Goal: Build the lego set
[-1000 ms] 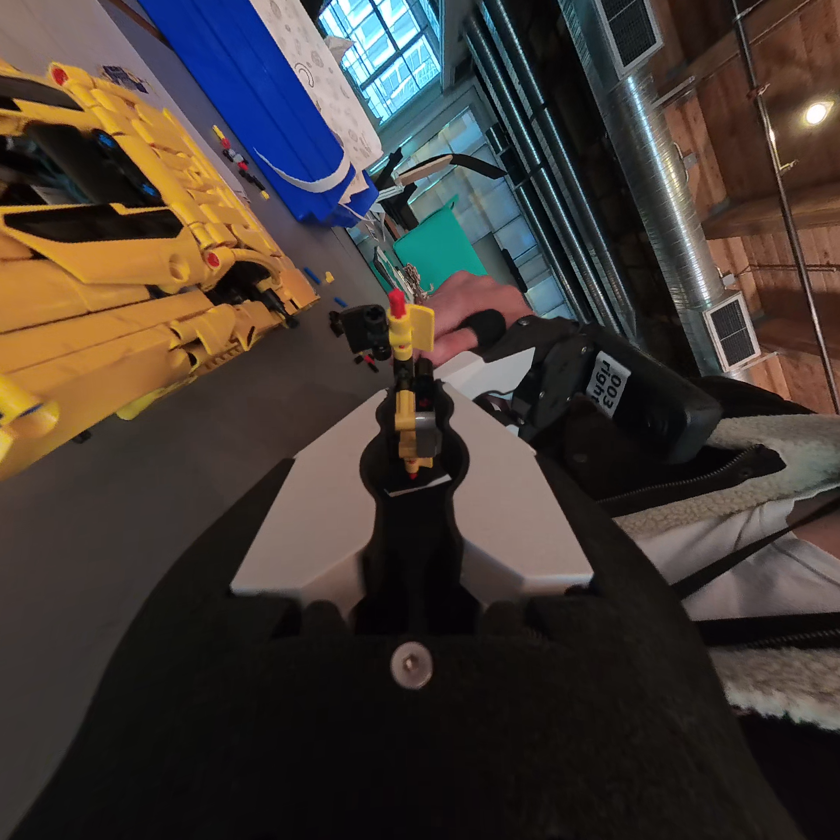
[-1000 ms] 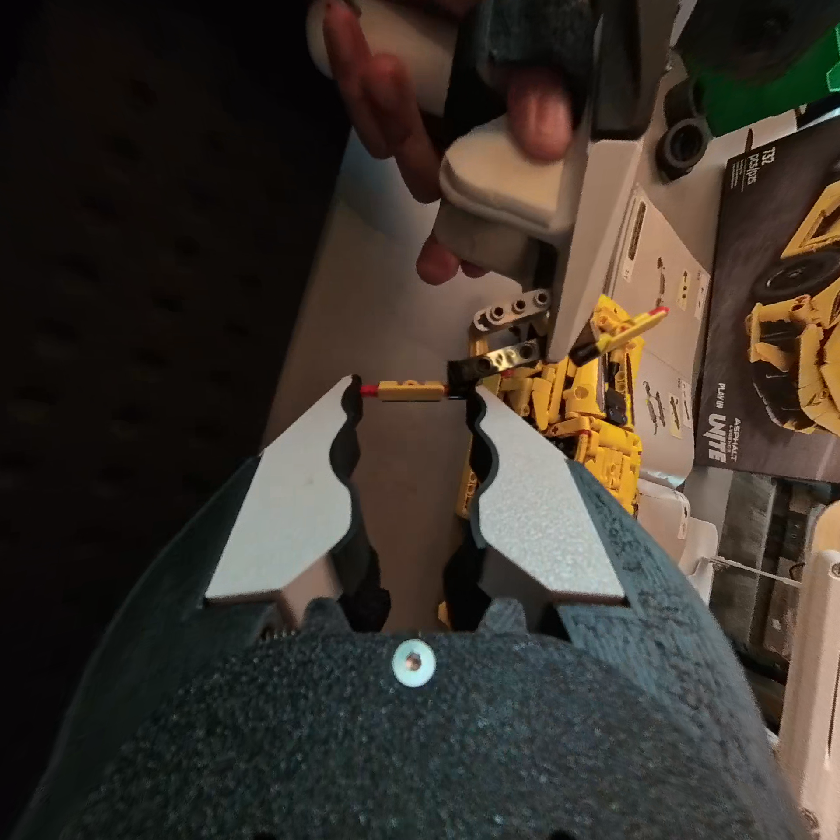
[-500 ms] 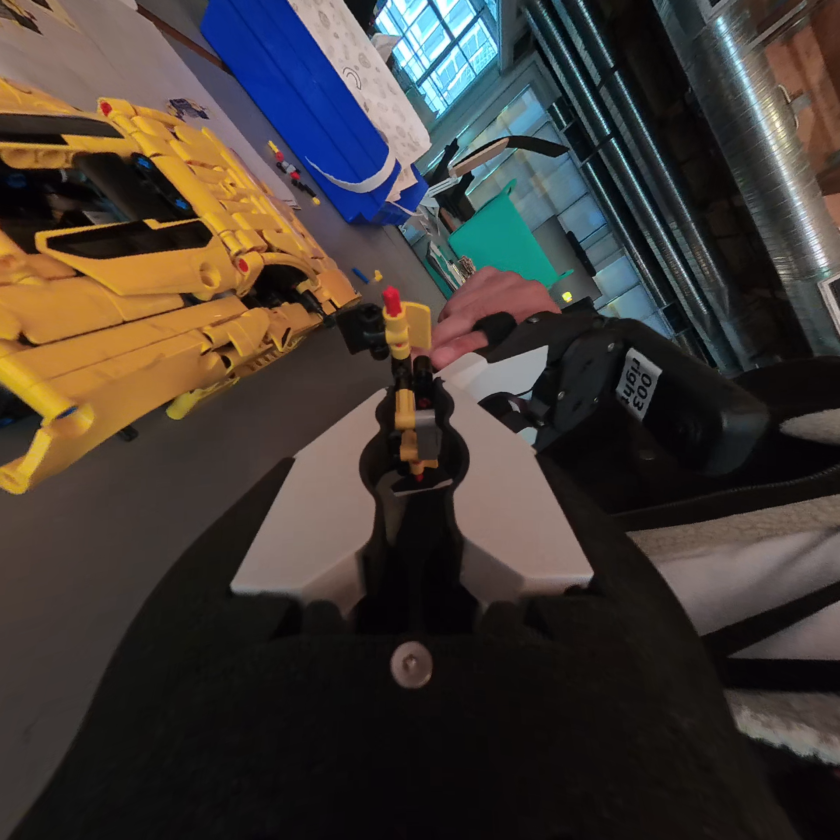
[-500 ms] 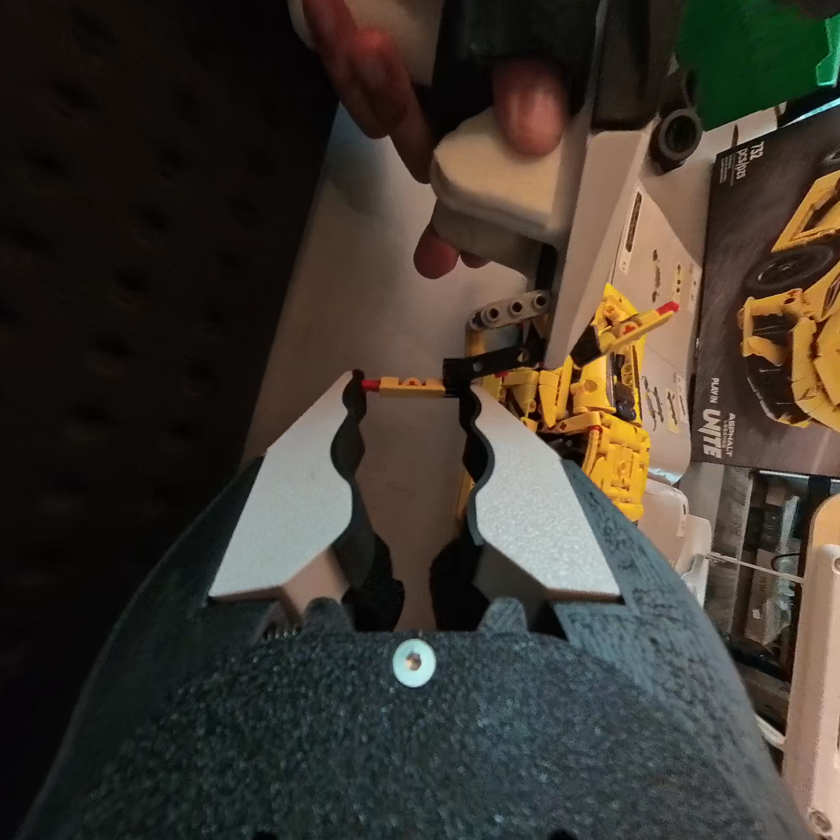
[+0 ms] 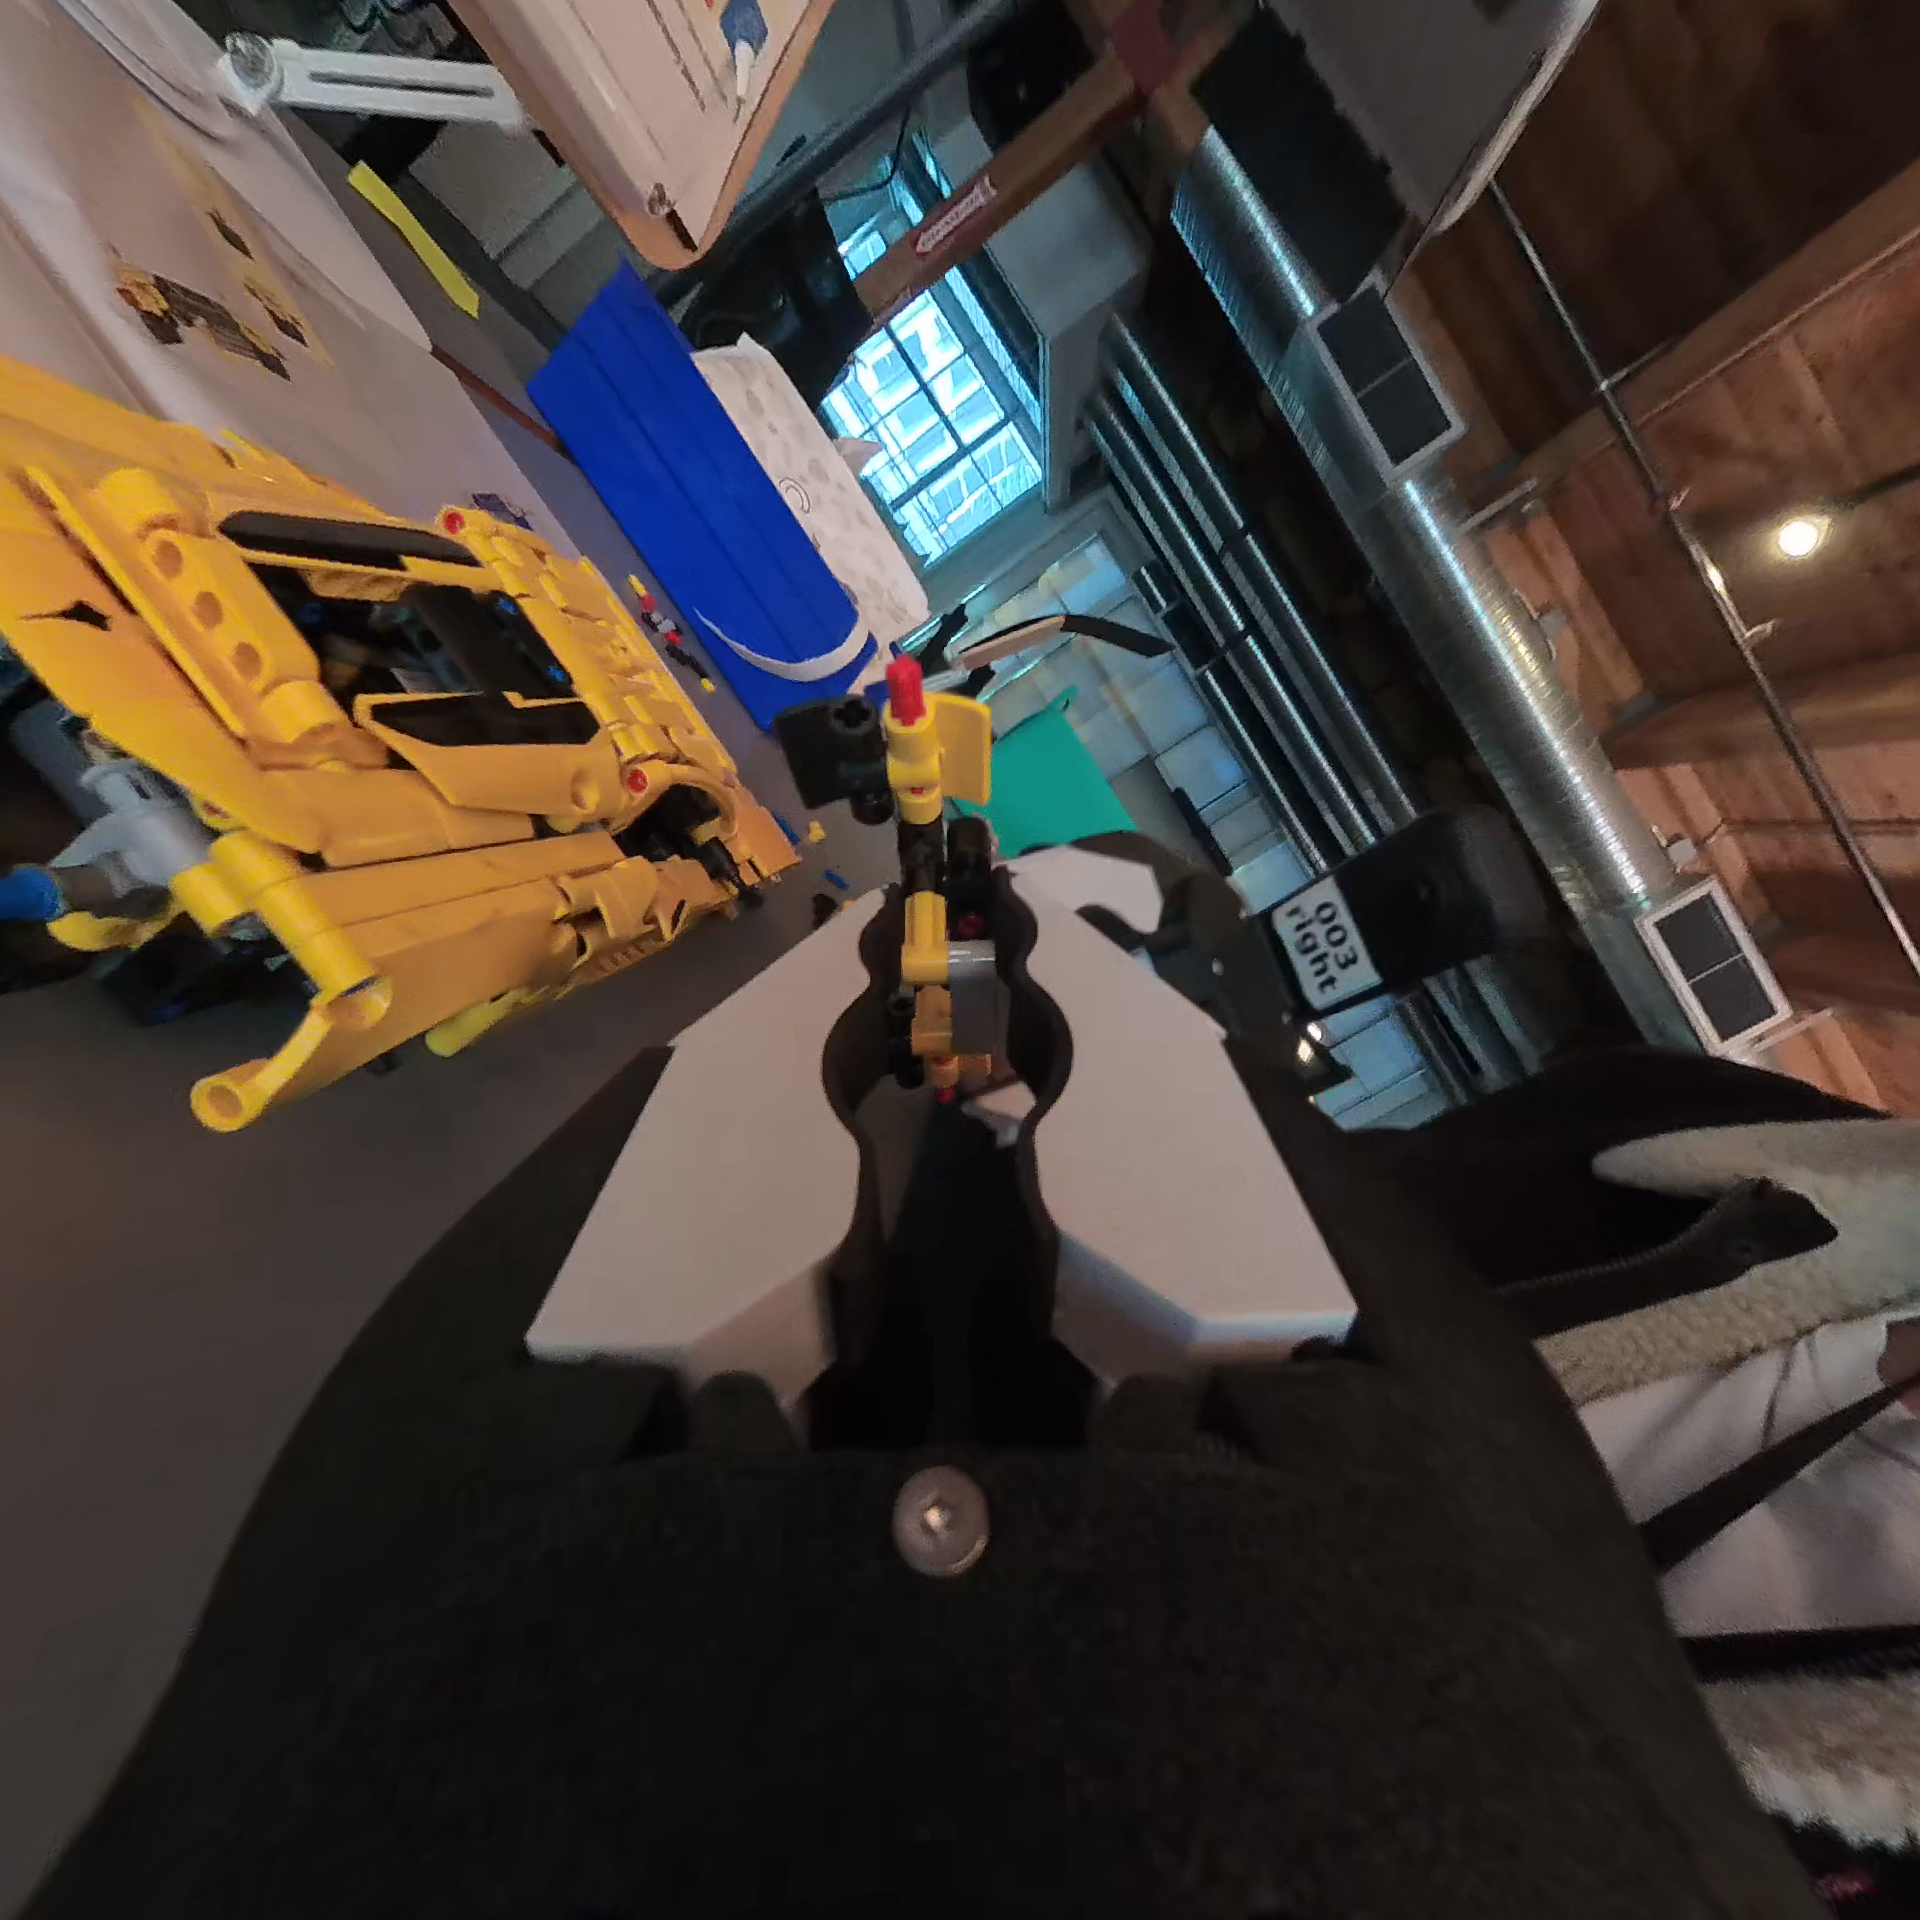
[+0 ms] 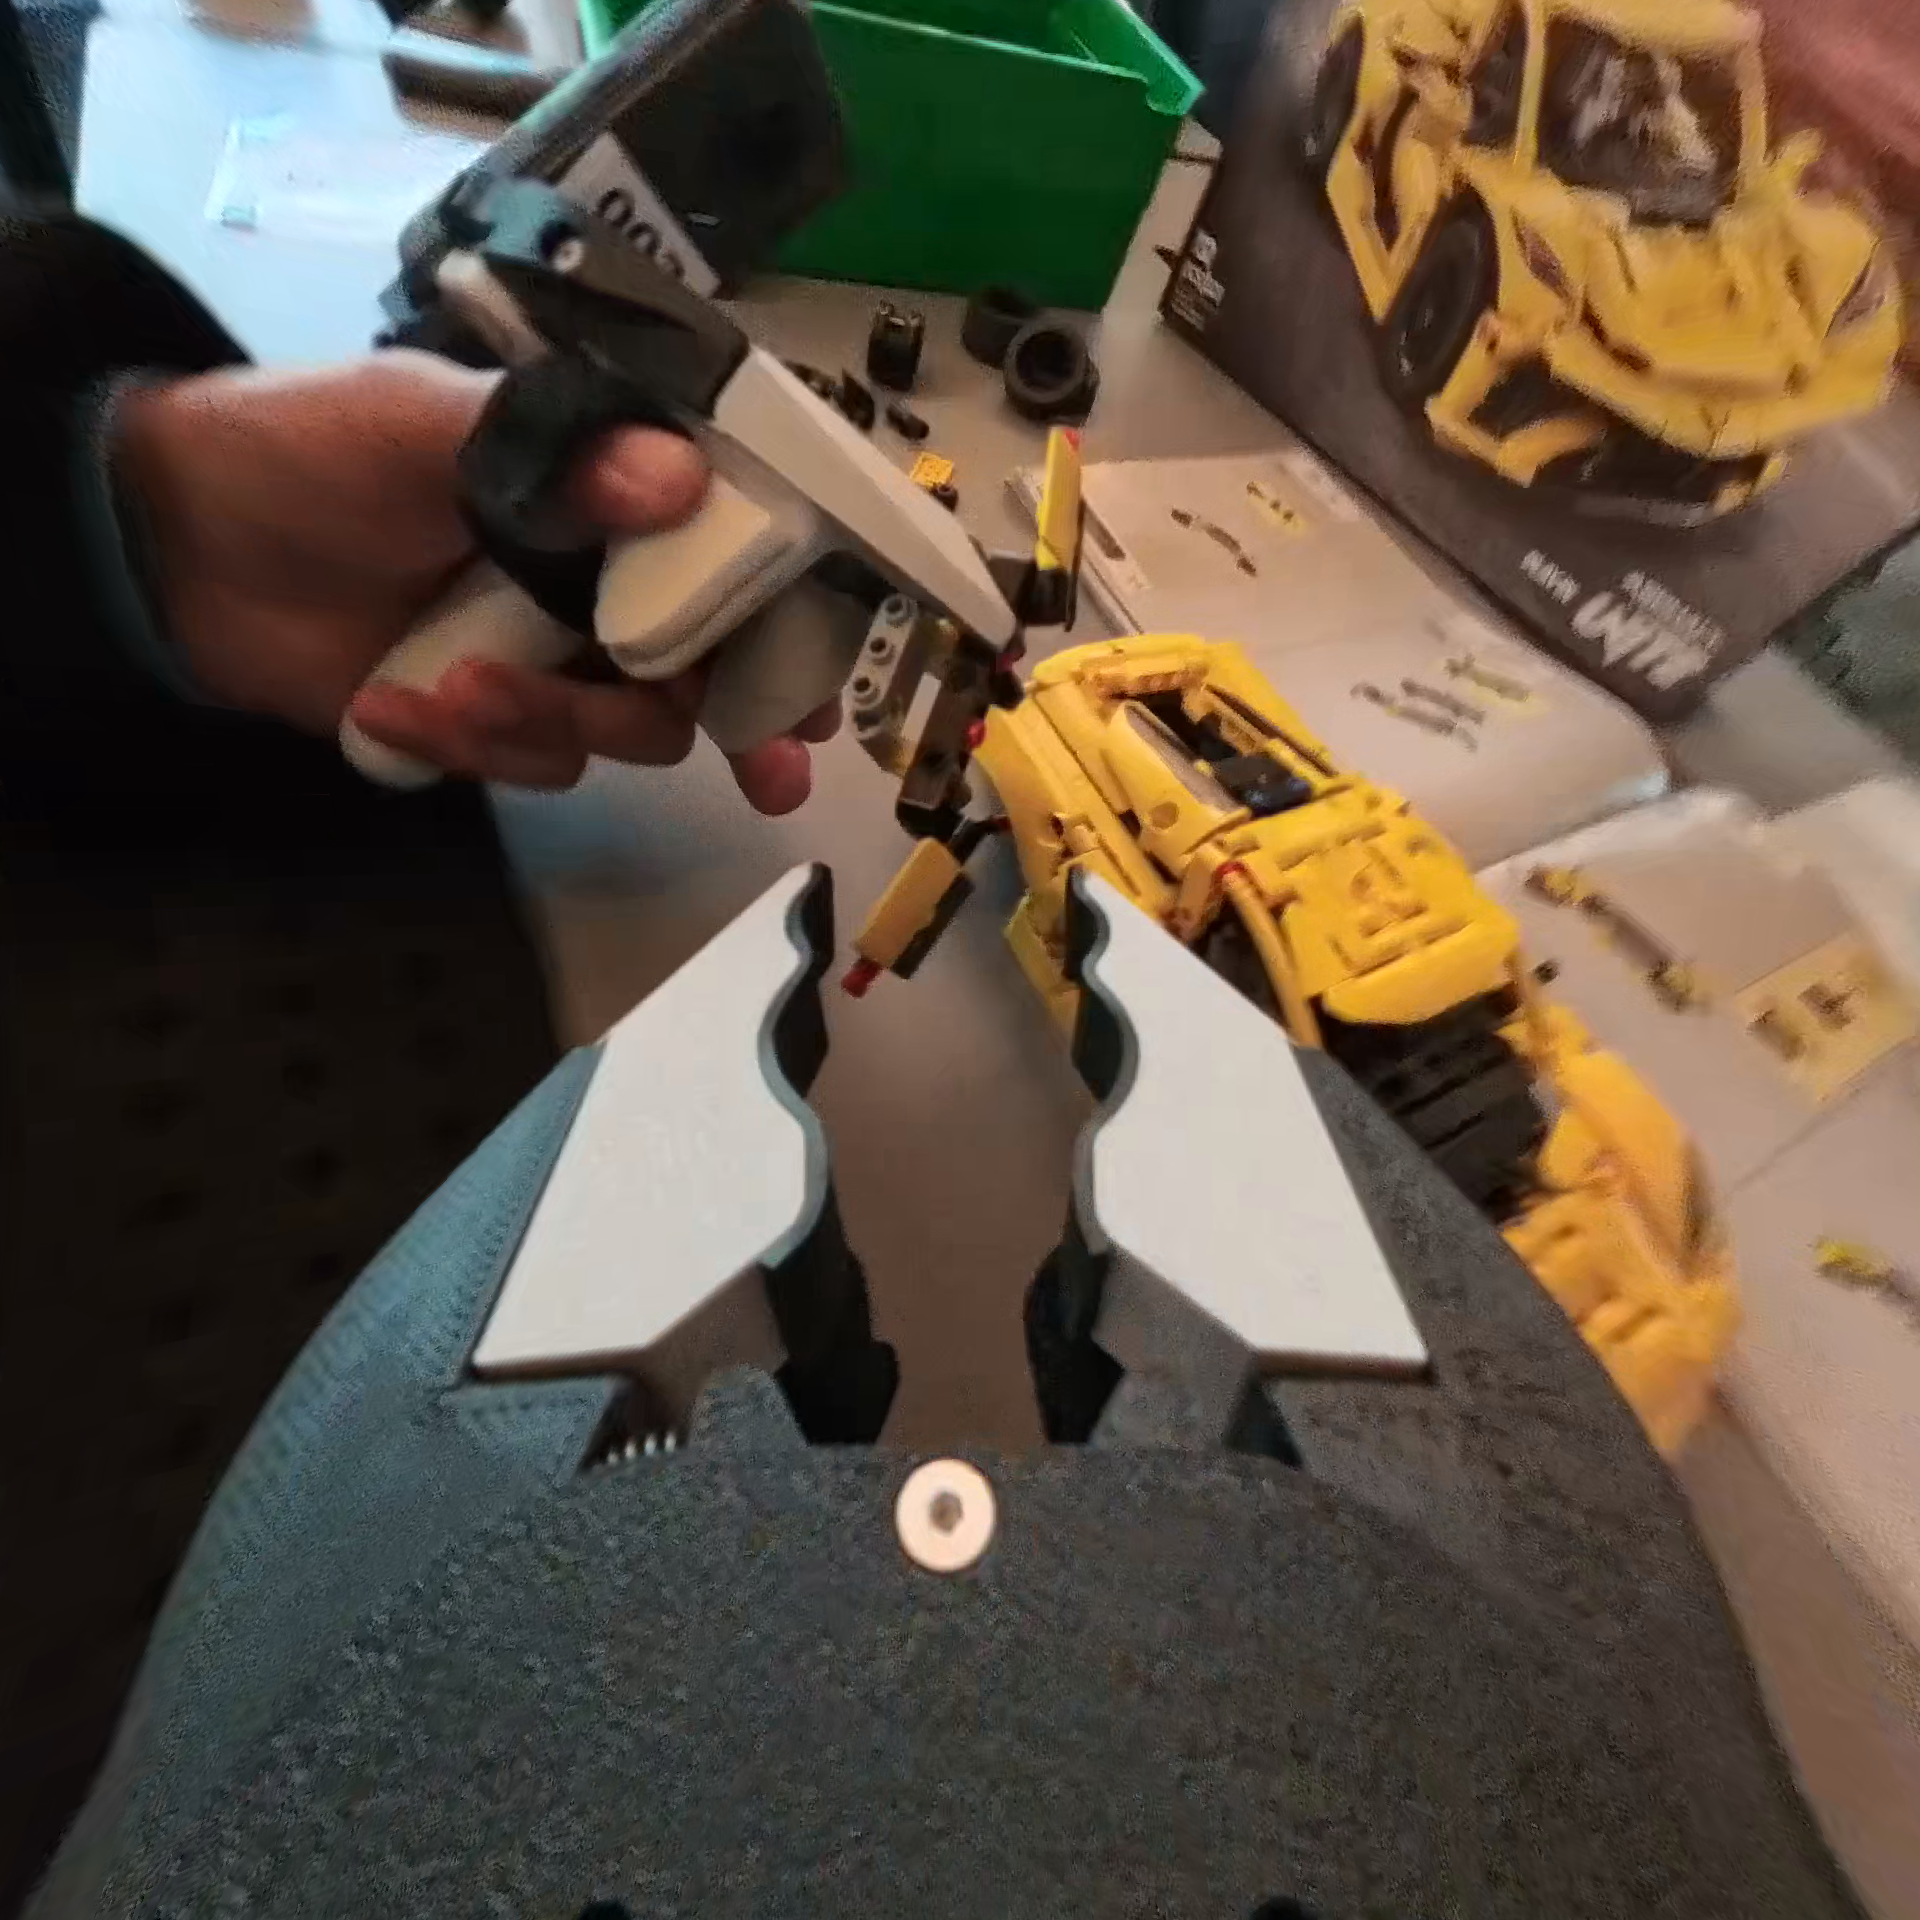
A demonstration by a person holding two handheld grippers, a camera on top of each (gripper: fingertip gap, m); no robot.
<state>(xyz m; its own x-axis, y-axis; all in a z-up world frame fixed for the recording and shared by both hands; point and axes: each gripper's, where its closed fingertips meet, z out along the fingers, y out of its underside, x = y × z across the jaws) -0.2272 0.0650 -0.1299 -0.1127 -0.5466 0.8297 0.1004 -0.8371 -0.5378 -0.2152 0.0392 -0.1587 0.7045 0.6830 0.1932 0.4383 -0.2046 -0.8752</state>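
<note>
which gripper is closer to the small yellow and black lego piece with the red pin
Left. The left gripper is shut on the small lego sub-assembly; the right gripper is open, its fingertips just short of the red-pin end, not touching.

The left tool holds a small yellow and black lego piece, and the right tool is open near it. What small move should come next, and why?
Probably bring the open right tool forward around the red-tipped yellow end of the small lego assembly and close on it. The left tool is shut on that assembly, and its free end hangs just ahead of the right fingers, apart from the yellow lego car.
</note>
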